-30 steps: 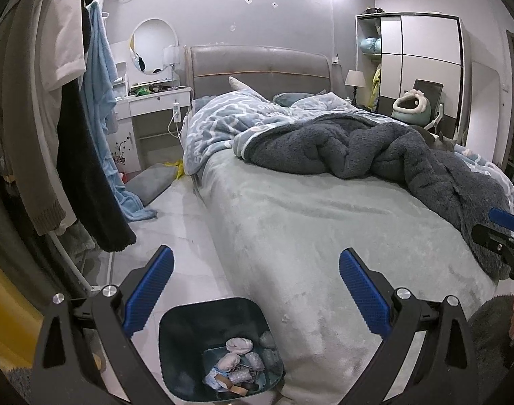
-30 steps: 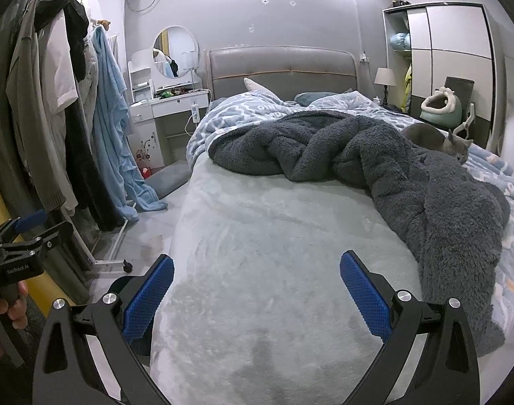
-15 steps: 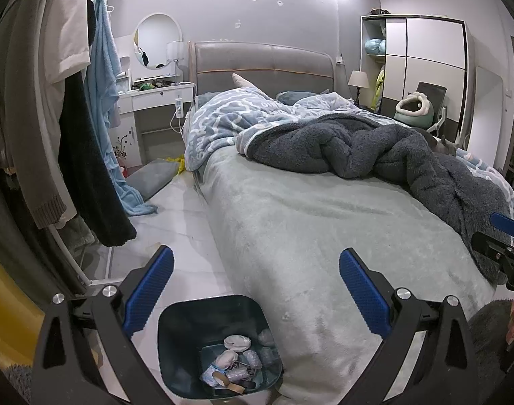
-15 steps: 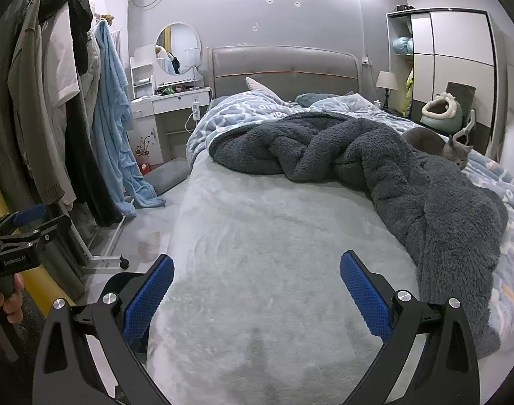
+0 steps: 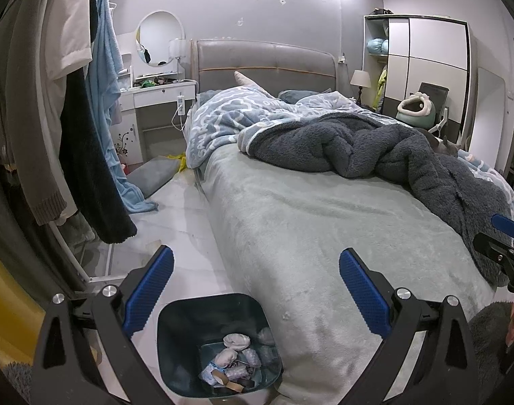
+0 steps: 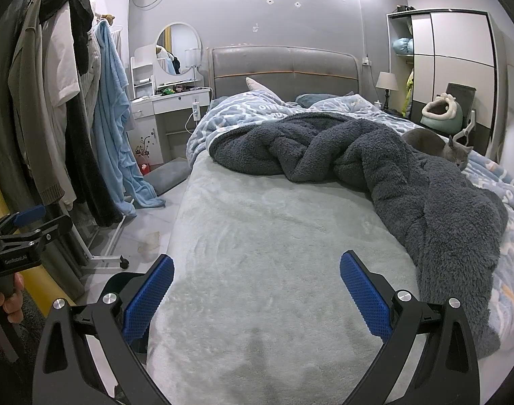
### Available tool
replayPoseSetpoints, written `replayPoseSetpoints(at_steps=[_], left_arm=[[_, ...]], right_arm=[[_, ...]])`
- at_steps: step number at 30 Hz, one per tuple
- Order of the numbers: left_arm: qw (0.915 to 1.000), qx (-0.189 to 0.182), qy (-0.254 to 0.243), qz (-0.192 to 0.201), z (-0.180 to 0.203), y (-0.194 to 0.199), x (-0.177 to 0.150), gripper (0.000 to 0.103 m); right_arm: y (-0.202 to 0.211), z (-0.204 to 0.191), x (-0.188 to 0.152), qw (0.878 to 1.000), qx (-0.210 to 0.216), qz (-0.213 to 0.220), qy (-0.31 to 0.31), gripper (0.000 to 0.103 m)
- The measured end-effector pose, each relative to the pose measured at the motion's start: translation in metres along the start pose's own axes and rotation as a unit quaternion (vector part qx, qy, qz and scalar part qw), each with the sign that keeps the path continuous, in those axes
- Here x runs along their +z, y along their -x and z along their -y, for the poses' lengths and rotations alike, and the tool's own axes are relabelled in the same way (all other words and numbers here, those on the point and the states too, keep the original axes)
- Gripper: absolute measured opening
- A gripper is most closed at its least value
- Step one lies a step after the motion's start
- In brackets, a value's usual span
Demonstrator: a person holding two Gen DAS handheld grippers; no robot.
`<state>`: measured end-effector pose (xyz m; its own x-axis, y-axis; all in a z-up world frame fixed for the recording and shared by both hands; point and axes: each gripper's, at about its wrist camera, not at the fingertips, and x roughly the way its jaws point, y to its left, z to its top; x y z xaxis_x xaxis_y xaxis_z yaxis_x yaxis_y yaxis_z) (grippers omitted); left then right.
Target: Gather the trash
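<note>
A dark teal trash bin [image 5: 176, 347] stands on the floor at the bed's near left corner, with several crumpled tissues and wrappers [image 5: 235, 361] inside. My left gripper [image 5: 257, 290] is open and empty, held above the bin and the bed corner. My right gripper [image 6: 257, 290] is open and empty over the pale green bedsheet [image 6: 273, 236]. The bin's rim [image 6: 122, 280] shows behind the right gripper's left finger. Each gripper shows at the edge of the other's view: the right one [image 5: 503, 239], the left one [image 6: 20, 233].
A dark grey fleece blanket [image 6: 408, 175] and a blue patterned duvet [image 5: 230, 118] lie bunched on the bed. A grey cat [image 6: 439, 145] lies at the right. A clothes rack [image 6: 71, 118] with hanging garments stands on the left, a white dresser [image 5: 155, 101] beyond.
Both grippers have risen and drawn back slightly, so the bin and bed sit a little lower in view. Both stay open and empty.
</note>
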<state>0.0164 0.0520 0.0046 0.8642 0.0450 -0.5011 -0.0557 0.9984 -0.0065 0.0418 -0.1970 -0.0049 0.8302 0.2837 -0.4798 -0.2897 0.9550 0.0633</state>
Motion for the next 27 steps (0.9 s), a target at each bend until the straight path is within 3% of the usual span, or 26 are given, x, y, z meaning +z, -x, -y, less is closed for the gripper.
replayPoseSetpoints(at_steps=[27], left_arm=[[1.0000, 0.005, 0.005, -0.004, 0.0013, -0.0017, -0.0019, 0.100]], right_arm=[[0.0017, -0.0012, 0.0018, 1.000, -0.002, 0.000, 0.006, 0.100]])
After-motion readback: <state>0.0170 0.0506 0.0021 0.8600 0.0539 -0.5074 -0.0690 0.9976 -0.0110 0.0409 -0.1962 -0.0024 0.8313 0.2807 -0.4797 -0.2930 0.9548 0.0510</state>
